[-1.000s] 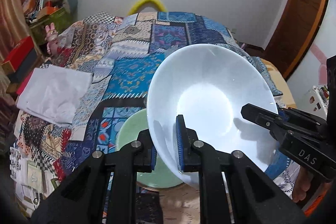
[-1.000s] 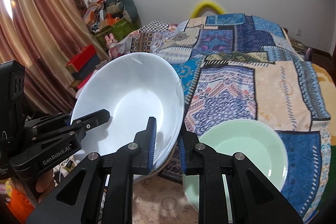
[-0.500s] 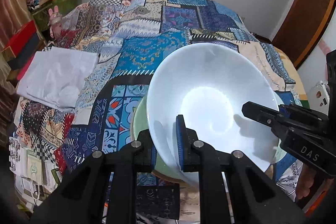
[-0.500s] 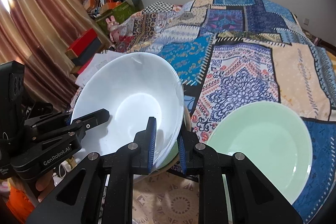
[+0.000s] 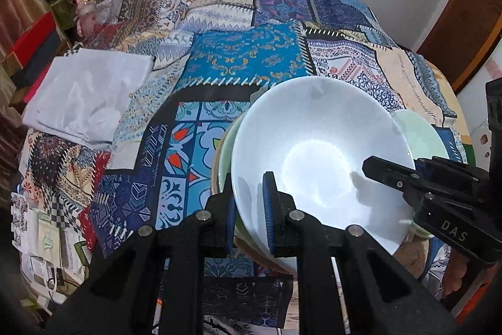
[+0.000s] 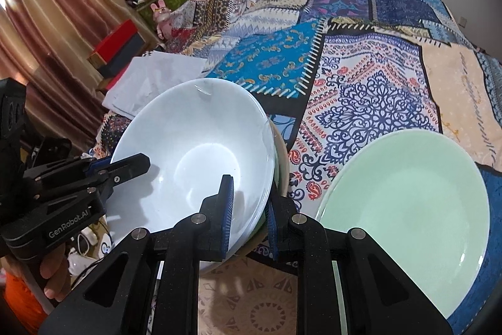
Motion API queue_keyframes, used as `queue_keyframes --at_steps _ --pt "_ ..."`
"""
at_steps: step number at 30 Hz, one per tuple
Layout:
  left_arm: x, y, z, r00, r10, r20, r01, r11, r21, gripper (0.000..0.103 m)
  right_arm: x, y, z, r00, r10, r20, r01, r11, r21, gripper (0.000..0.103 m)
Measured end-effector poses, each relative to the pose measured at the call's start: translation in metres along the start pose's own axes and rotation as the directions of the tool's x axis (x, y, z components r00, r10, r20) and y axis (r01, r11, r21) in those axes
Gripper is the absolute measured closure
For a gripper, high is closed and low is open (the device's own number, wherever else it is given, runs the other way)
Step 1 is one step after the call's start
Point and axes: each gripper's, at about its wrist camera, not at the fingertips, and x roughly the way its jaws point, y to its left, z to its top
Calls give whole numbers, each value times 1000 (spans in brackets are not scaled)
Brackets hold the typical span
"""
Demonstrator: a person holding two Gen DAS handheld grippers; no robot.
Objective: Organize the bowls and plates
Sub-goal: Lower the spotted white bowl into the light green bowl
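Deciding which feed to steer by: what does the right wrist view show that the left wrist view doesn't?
Only the right wrist view shows the whole green plate lying beside the white bowl.

Only the left wrist view shows a green rim under the bowl's left edge, and the brown door.

Both show the bowl pinched at opposite rims by the left claw and right claw, the patchwork bedspread and folded white cloth.

One white bowl (image 6: 200,159), beside it one green plate (image 6: 408,209), one folded white cloth (image 5: 84,90), two grippers.
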Motion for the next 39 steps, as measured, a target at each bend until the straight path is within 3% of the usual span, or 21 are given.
queue_keyframes --at_steps 9,17,20,26,33,35,39 --pt "5 -3 -1 1000 17 6 -17 1000 13 88 1 6 0 999 -46 5 46 997 -57 82" --pt "4 -4 -2 1000 23 -15 -23 1000 22 88 1 -1 4 1000 -14 -22 13 1000 -28 82" --pt "-3 -6 -3 1000 16 3 -16 1000 27 88 -5 0 5 998 -63 9 64 997 -48 80" --pt "-14 -2 1 998 46 40 -47 999 27 87 -17 -1 7 996 -74 45 77 994 -75 70" --pt "-21 4 1 996 46 70 -48 998 29 65 -16 -10 4 997 -68 32 69 997 -43 66" --pt "-20 7 -1 997 46 69 -48 999 21 53 -15 -10 1 998 -62 26 63 997 -39 63" --pt "-9 16 -7 999 28 29 -28 1000 -3 51 -10 -9 -2 999 -50 18 50 998 -37 61"
